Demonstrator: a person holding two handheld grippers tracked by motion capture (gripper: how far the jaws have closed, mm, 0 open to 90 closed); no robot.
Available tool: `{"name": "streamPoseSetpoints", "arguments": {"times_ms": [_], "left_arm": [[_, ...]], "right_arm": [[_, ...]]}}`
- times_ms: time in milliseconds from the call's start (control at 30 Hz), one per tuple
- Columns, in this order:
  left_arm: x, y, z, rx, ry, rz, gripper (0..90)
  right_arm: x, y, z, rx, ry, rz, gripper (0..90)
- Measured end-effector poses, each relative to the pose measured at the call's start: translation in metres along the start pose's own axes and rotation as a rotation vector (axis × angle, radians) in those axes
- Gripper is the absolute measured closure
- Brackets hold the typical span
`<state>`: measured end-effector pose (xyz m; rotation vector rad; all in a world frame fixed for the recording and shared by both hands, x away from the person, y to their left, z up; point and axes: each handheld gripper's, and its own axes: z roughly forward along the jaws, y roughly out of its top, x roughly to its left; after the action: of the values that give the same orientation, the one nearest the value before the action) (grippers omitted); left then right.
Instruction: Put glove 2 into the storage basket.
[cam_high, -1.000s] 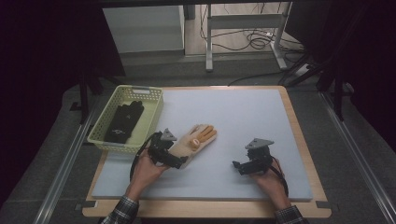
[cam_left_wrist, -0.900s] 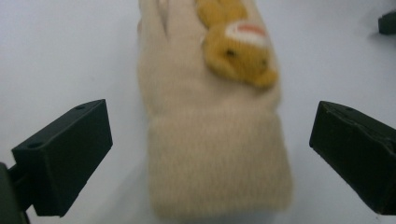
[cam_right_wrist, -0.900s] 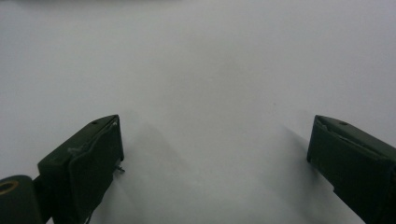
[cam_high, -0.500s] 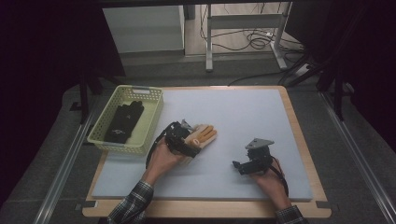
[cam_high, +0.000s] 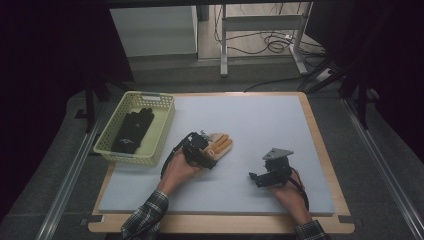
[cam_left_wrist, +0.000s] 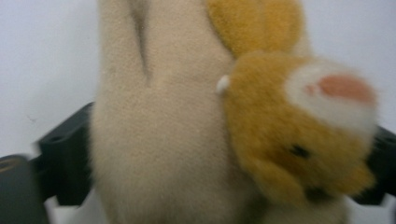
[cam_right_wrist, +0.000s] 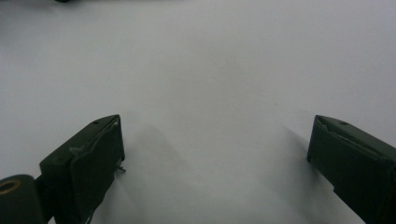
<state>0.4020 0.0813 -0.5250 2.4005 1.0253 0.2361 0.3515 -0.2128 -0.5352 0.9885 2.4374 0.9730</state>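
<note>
Plush glove (cam_high: 218, 145), cream with orange fingers, lies mid-tabletop (cam_high: 260, 125) just right of the yellow basket (cam_high: 162, 127) holding a black glove (cam_high: 131, 131). Left tongs (cam_high: 204, 150) straddle it, black jaws against both sides. Right tongs (cam_high: 256, 178) rest spread wide, well apart.

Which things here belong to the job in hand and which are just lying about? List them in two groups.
In use, as it looks:
- beige and orange plush glove, between the left tongs
- pale green plastic basket, holding a black glove

Lying about or idle:
- right tongs, open over the white foam mat
- cables on the floor
</note>
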Motion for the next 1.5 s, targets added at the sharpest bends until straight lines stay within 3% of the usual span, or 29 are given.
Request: {"name": "streamPoseSetpoints", "arguments": {"times_ms": [100, 167, 367, 667, 933, 1200, 1500], "left_arm": [[0.001, 0.000, -0.003, -0.006, 0.002, -0.009, 30.0], [0.006, -0.001, -0.007, -0.015, 0.014, -0.040, 40.6], [0.009, -0.002, -0.010, -0.025, -0.011, -0.076, 57.2], [0.013, 0.004, -0.024, -0.044, -0.007, -0.090, 59.6], [0.027, 0.016, -0.059, -0.085, 0.037, -0.107, 59.2], [0.054, 0.022, -0.102, -0.124, 0.089, -0.167, 59.0], [0.097, 0.012, -0.147, -0.156, 0.203, -0.243, 58.7]], "right_arm": [[0.000, 0.000, 0.000, 0.000, 0.000, 0.000, 3.6], [0.000, 0.000, 0.000, 0.000, 0.000, 0.000, 3.6], [0.000, 0.000, 0.000, 0.000, -0.001, -0.001, 3.6], [0.000, 0.000, 0.000, 0.000, 0.000, -0.002, 3.6], [0.000, 0.000, 0.000, -0.001, 0.000, -0.003, 3.6], [0.000, 0.000, 0.000, -0.002, 0.000, -0.004, 3.7], [0.000, 0.000, 0.000, -0.004, 0.000, -0.003, 3.7]]}}
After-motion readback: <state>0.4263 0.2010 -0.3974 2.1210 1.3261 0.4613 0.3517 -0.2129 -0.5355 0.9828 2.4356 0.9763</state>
